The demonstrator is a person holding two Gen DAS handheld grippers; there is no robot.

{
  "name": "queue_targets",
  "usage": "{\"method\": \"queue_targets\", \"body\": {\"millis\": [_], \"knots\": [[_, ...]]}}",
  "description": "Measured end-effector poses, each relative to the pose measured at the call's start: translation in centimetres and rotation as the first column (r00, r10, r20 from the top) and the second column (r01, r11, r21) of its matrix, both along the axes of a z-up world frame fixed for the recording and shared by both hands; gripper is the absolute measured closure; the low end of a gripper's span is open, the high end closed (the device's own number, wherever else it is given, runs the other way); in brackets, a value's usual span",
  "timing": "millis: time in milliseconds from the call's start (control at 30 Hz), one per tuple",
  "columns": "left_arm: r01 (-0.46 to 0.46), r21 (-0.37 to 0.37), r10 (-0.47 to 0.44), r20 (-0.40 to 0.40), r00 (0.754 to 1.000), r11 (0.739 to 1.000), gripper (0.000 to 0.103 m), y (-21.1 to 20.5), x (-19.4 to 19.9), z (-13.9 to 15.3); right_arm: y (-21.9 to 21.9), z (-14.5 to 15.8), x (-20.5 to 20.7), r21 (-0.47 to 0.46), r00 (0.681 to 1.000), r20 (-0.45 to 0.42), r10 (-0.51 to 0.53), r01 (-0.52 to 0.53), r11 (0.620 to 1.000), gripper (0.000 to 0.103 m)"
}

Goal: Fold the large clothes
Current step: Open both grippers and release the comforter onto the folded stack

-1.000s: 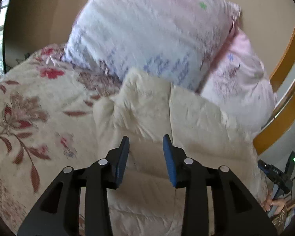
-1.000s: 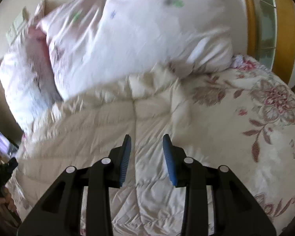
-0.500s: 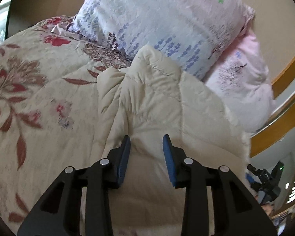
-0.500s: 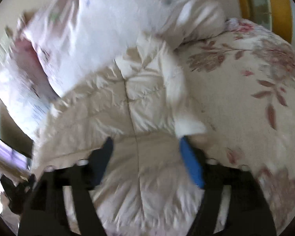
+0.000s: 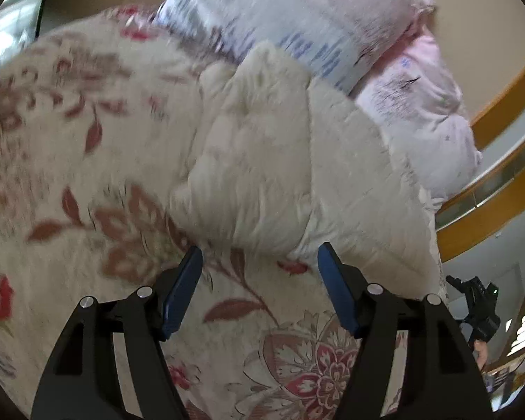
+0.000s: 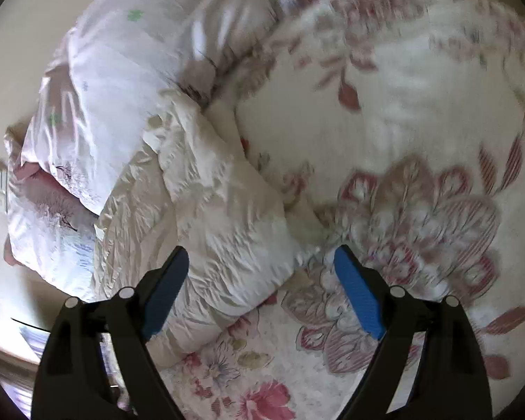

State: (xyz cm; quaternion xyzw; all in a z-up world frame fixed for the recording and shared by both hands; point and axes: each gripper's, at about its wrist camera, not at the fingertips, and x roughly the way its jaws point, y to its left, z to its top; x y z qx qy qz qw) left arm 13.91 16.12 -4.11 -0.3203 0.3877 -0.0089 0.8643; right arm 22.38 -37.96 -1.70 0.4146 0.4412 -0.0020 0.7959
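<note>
A cream quilted jacket (image 5: 280,161) lies folded in a bundle on the floral bedspread (image 5: 70,122), its far end against the pillows. My left gripper (image 5: 259,250) hovers at the jacket's near edge with its jaws opening. No fabric is pinched between its blue pads (image 5: 178,294), and bedspread shows between them. In the right wrist view the jacket (image 6: 206,203) runs up to the left. My right gripper (image 6: 260,251) is over its near corner, jaws opening wide, and the pads (image 6: 358,294) are clear of the cloth.
Two pale pink and white pillows (image 5: 297,10) are stacked behind the jacket, seen also in the right wrist view (image 6: 129,59). A wooden bed frame (image 5: 490,217) curves along the right. A black device (image 5: 479,308) held in a hand shows at the far right edge. Bedspread (image 6: 402,122) spreads to the right.
Both grippers' jaws have widened from narrow to wide. Both have drawn back from over the jacket to its near edge, and the right wrist view has rolled.
</note>
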Motion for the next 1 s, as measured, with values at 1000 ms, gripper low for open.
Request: {"method": "queue_targets", "body": {"millis": [1000], "knots": [[-0.109, -0.038, 0.114, 0.155, 0.981, 0.993, 0.01, -1.3, 3.2, -1.3, 2.6, -1.5, 1.5, 0.028, 0.964, 0.264, -0.013, 0.006, 1.0, 0.038]]}}
